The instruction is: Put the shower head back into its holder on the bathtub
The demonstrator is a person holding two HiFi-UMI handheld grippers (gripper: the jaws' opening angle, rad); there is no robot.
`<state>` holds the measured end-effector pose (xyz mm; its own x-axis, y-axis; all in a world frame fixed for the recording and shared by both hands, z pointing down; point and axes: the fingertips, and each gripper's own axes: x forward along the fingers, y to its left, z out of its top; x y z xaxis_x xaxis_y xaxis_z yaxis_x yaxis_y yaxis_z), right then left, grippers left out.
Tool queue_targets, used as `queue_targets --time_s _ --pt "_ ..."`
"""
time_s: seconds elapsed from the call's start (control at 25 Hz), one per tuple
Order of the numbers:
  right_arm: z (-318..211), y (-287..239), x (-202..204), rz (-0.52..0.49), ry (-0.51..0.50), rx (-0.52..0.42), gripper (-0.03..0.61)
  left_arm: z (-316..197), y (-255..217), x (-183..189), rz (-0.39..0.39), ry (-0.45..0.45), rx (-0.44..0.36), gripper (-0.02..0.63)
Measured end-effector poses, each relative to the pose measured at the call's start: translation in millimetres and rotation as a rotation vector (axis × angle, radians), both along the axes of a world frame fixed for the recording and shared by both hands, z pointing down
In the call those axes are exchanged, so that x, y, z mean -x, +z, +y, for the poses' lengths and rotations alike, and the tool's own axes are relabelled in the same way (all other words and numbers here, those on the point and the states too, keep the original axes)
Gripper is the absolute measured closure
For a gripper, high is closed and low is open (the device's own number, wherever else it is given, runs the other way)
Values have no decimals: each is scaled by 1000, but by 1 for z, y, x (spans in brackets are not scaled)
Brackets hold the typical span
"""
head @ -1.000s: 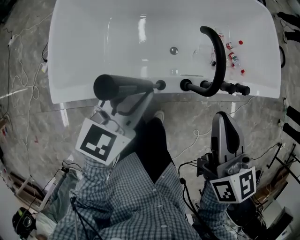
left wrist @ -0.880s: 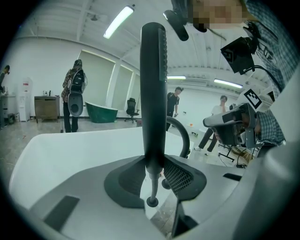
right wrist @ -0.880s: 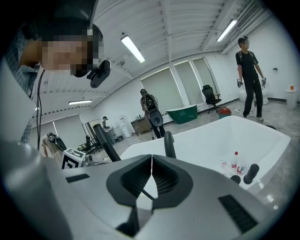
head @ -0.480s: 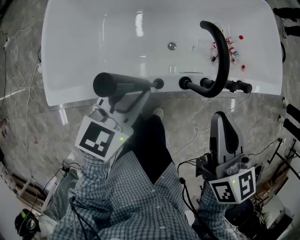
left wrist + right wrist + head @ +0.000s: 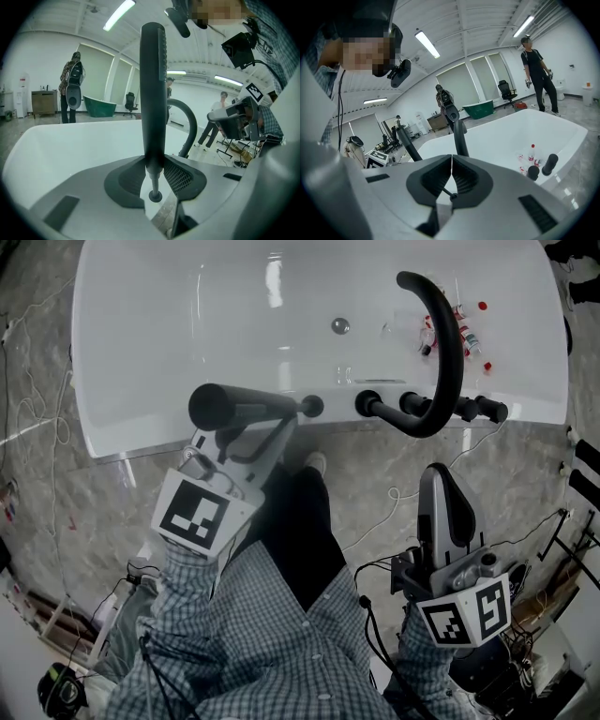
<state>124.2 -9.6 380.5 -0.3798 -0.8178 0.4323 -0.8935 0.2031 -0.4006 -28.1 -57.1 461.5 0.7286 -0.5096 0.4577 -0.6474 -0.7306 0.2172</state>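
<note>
The black shower head [image 5: 246,408] lies level over the near rim of the white bathtub [image 5: 169,352], its round head to the left. My left gripper [image 5: 265,423] is shut on its handle. Its knob end sits a little left of the black fittings [image 5: 367,405] on the rim. In the left gripper view the handle [image 5: 153,93] rises upright between the pads of the left gripper [image 5: 152,174]. My right gripper [image 5: 439,476] hangs over the floor to the right, shut and holding nothing. The right gripper view shows the right gripper [image 5: 451,172] with its jaws pressed together.
A black arched faucet [image 5: 446,362] stands on the rim among several black knobs [image 5: 487,412]. Small bottles [image 5: 461,326] lie in the tub near the drain [image 5: 339,326]. Cables [image 5: 394,507] trail over the marble floor. People stand in the background [image 5: 71,89].
The tub has slid slightly up and left in the head view. The shower head stays gripped over the near rim, and the right gripper has barely moved.
</note>
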Motion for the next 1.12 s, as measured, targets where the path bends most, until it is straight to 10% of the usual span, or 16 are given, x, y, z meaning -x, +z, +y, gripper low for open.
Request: queue_targets --time_s 1.12 --pt "8 57 -16 12 44 84 561 12 87 -17 -41 40 70 488"
